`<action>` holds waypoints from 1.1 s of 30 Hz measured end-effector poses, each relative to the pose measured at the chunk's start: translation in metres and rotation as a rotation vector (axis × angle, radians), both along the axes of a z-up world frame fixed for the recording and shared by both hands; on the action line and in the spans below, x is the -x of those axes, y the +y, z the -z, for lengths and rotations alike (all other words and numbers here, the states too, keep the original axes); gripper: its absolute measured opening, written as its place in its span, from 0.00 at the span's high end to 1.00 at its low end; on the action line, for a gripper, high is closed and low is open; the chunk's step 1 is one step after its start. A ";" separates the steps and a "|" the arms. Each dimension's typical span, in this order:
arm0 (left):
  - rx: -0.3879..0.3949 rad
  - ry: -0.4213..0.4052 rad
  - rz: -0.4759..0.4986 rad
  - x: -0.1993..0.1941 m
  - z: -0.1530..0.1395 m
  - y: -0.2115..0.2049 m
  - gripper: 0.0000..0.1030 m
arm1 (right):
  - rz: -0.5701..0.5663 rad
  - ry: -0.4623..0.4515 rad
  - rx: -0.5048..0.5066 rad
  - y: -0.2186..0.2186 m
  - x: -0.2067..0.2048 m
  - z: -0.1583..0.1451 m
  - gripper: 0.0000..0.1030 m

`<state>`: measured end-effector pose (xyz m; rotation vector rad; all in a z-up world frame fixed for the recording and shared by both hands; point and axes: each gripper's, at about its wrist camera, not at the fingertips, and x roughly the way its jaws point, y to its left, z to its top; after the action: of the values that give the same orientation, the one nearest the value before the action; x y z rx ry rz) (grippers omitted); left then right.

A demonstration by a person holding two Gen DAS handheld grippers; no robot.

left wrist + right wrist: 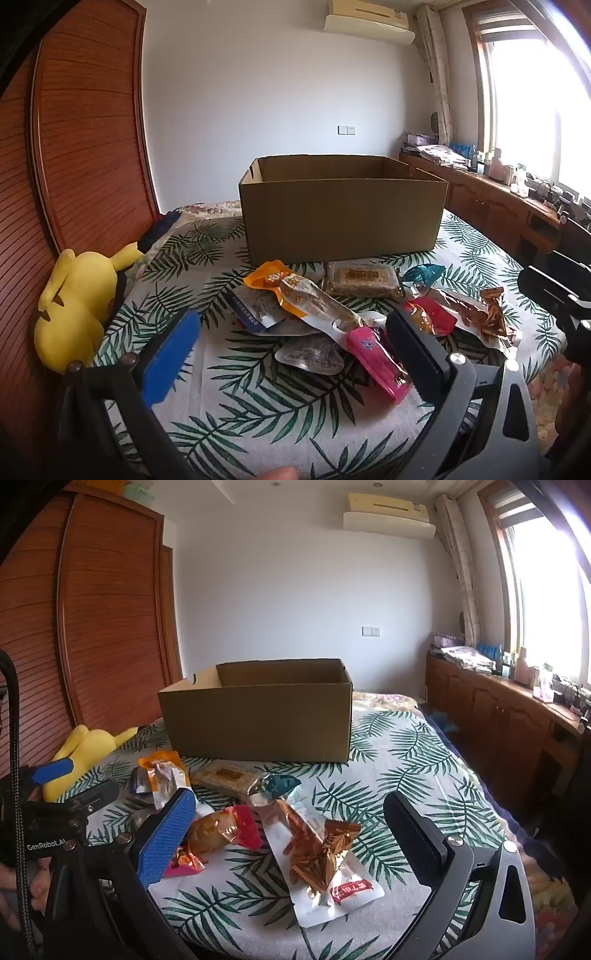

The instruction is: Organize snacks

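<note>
Nearest the left wrist camera, the left gripper hangs over the leaf-print bedspread with its jaws spread wide, one blue pad and one black, nothing between them but snacks lying below. Just under its black finger lies a pink packet, long and narrow, its long axis running from the heap toward the lower right of that view. Beyond it the pile spreads in front of an open cardboard box, which stands upright on the bed with its long side facing the cameras. I count one orange-topped pouch slanting from upper left to lower right, one flat clear-wrapped cake bar lying crosswise just beside the box wall, one teal-twisted sweet, one red-and-gold packet and one blue-edged sachet. In the right wrist view the right gripper is likewise open to its full spread, holding nothing; between its fingers lies one crinkled gold foil wrapper resting on a long white pouch with a red label, whose long axis runs away from the camera toward the box. One yellow plush toy lies at the left edge of the bed against the wooden wardrobe. All snacks are outside the box; its inside floor cannot be seen.
</note>
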<state>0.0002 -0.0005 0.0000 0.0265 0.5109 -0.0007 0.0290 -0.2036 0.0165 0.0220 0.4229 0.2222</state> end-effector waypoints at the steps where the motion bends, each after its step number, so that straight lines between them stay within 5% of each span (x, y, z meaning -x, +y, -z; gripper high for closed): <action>1: -0.001 -0.002 0.001 0.000 0.000 0.000 0.01 | 0.004 -0.014 0.012 0.001 0.001 0.000 0.00; 33: 0.029 -0.026 0.000 0.010 -0.010 0.004 0.01 | 0.016 -0.026 0.026 -0.002 0.003 -0.004 0.00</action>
<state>-0.0102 0.0035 0.0100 -0.0021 0.4852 -0.0077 0.0258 -0.2054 0.0206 -0.0025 0.3993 0.2007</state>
